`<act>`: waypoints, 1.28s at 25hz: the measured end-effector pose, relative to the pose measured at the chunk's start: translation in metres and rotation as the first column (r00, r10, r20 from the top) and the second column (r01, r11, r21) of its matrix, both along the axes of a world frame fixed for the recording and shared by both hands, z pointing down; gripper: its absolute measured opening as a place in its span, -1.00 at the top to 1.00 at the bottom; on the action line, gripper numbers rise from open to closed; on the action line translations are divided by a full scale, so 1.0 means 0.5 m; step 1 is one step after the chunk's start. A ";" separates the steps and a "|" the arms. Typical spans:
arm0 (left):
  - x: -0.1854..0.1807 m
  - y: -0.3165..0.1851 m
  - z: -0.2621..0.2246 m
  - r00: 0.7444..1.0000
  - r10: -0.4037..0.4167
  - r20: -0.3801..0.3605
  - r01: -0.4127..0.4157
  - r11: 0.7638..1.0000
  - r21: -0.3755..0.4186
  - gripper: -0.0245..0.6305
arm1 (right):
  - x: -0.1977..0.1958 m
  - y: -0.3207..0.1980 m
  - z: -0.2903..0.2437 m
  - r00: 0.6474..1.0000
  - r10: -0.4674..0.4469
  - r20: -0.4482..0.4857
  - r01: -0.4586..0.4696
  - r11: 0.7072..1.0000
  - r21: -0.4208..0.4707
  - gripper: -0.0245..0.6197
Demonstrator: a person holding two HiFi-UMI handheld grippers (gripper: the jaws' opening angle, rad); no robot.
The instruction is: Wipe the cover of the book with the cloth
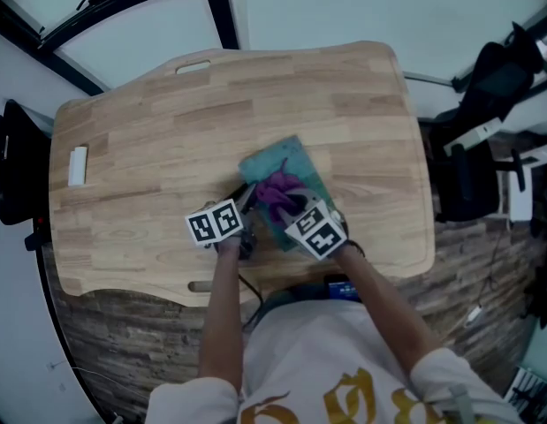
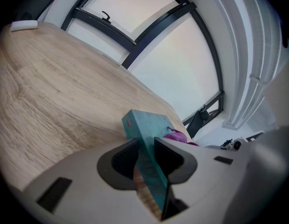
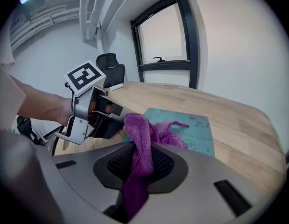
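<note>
fingers of left gripper (image 2: 145,155) pinch one edge of the teal book (image 1: 286,159) on the bench (image 1: 149,122); right gripper (image 3: 142,160) fingers clamp purple cloth (image 3: 135,129) on its cover. risk: hard strokes may tug the book free.

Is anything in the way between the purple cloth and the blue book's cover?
Nothing visible. The cloth, gripped in the right tongs, already lies on the book. The left tongs only pinch the book's edge, off to one side.

Open tabletop (image 1: 149,148) left, right and beyond the book (image 1: 284,159); lone white block (image 1: 77,166) at far-left edge.
</note>
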State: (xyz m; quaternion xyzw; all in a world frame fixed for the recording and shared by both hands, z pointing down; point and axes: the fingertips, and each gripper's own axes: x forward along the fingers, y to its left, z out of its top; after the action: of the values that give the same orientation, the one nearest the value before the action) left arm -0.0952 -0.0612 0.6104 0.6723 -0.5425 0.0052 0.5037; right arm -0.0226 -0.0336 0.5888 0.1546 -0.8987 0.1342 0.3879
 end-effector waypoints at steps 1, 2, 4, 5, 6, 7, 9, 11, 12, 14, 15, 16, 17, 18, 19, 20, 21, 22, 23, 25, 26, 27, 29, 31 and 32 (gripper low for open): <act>0.000 0.000 0.000 1.000 -0.001 0.002 0.001 1.000 0.000 0.59 | 0.003 0.004 0.000 1.000 0.000 0.000 0.000 1.000 -0.001 0.74; 0.001 0.000 0.000 1.000 -0.001 0.004 0.001 1.000 0.001 0.59 | 0.006 0.008 0.000 1.000 -0.001 -0.001 0.001 1.000 -0.004 0.74; 0.001 0.000 0.000 1.000 -0.003 0.011 0.003 1.000 0.003 0.59 | 0.012 0.016 0.000 1.000 -0.009 -0.007 0.009 1.000 -0.010 0.74; 0.001 0.000 0.000 1.000 -0.003 0.013 0.003 1.000 0.003 0.59 | 0.015 0.020 0.000 1.000 -0.014 -0.010 0.014 1.000 -0.012 0.74; 0.000 0.000 0.000 1.000 -0.003 0.015 0.003 1.000 0.004 0.59 | 0.018 0.024 0.000 1.000 -0.018 -0.012 0.018 1.000 -0.013 0.74; 0.000 0.000 0.000 1.000 -0.003 0.015 0.003 1.000 0.003 0.59 | 0.022 0.027 0.000 1.000 -0.019 -0.011 0.019 1.000 -0.012 0.74; 0.000 0.001 0.001 1.000 -0.002 0.013 0.002 1.000 0.002 0.59 | 0.030 0.033 0.001 1.000 -0.020 -0.011 0.020 1.000 -0.012 0.74; 0.000 0.001 0.001 1.000 -0.002 0.013 0.002 1.000 0.001 0.59 | 0.036 0.037 0.002 1.000 -0.023 -0.010 0.022 1.000 -0.013 0.74; 0.000 0.001 0.001 1.000 -0.002 0.014 0.002 1.000 0.001 0.59 | 0.038 0.038 0.001 1.000 -0.025 -0.012 0.025 1.000 -0.012 0.74; 0.000 0.001 0.001 1.000 -0.001 0.013 0.001 1.000 0.003 0.59 | 0.042 0.037 0.000 0.999 -0.029 -0.019 0.029 1.000 -0.009 0.74; 0.000 0.001 0.001 1.000 -0.001 0.013 0.001 1.000 0.003 0.59 | 0.044 0.037 0.000 0.999 -0.029 -0.021 0.029 1.000 -0.008 0.74; 0.000 0.000 0.001 1.000 -0.001 0.013 0.001 1.000 0.004 0.59 | 0.047 0.036 0.000 0.999 -0.027 -0.021 0.027 1.000 -0.007 0.74; 0.000 0.000 0.001 1.000 -0.002 0.013 0.002 1.000 0.004 0.59 | 0.052 0.034 0.000 1.000 -0.023 -0.020 0.023 1.000 -0.007 0.74; 0.001 -0.001 0.000 1.000 -0.002 0.015 0.002 1.000 0.005 0.59 | 0.057 0.032 0.000 1.000 -0.016 -0.018 0.016 1.000 -0.009 0.74; 0.001 -0.001 0.000 1.000 -0.003 0.018 0.002 1.000 0.006 0.59 | 0.063 0.029 0.000 1.000 -0.006 -0.015 0.006 1.000 -0.011 0.74; 0.001 -0.001 0.000 1.000 -0.003 0.023 0.003 1.000 0.007 0.59 | 0.069 0.026 0.000 1.000 0.006 -0.012 -0.006 1.000 -0.014 0.74; 0.001 0.000 0.000 1.000 -0.004 0.026 0.004 1.000 0.008 0.59 | 0.076 0.023 0.000 1.000 0.020 -0.008 -0.020 1.000 -0.017 0.74; 0.000 0.000 0.001 1.000 -0.005 0.029 0.005 1.000 0.009 0.59 | 0.084 0.019 0.001 0.999 0.033 -0.007 -0.033 0.999 -0.018 0.74; 0.000 0.001 0.001 1.000 -0.005 0.030 0.005 1.000 0.009 0.59 | 0.092 0.016 0.001 0.999 0.044 -0.007 -0.044 0.999 -0.019 0.74; -0.001 0.001 0.001 1.000 -0.005 0.031 0.005 1.000 0.009 0.59 | 0.107 0.008 0.002 0.998 0.061 -0.008 -0.061 0.998 -0.018 0.74; 0.000 0.001 0.001 1.000 -0.005 0.031 0.004 1.000 0.009 0.59 | 0.115 0.004 0.001 0.998 0.070 -0.009 -0.070 0.997 -0.018 0.74; 0.000 0.000 0.000 1.000 -0.004 0.030 0.004 1.000 0.010 0.59 | 0.122 -0.001 0.001 0.997 0.078 -0.010 -0.078 0.997 -0.019 0.74; -0.001 0.000 0.000 1.000 -0.003 0.026 0.003 1.000 0.009 0.59 | 0.132 -0.007 0.001 0.996 0.092 -0.010 -0.092 0.995 -0.021 0.74; 0.000 0.001 0.001 1.000 -0.001 0.017 0.001 1.000 0.006 0.59 | 0.139 -0.011 0.001 0.995 0.099 -0.011 -0.100 0.995 -0.022 0.74; 0.000 0.001 0.001 1.000 0.000 0.013 0.000 1.000 0.005 0.59 | 0.140 -0.012 0.001 0.995 0.101 -0.011 -0.101 0.995 -0.022 0.74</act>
State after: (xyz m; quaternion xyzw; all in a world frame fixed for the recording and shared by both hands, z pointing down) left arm -0.0952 -0.0608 0.6110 0.6733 -0.5458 0.0081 0.4987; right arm 0.0476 -0.0397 0.5895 0.1962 -0.8862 0.1630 0.3868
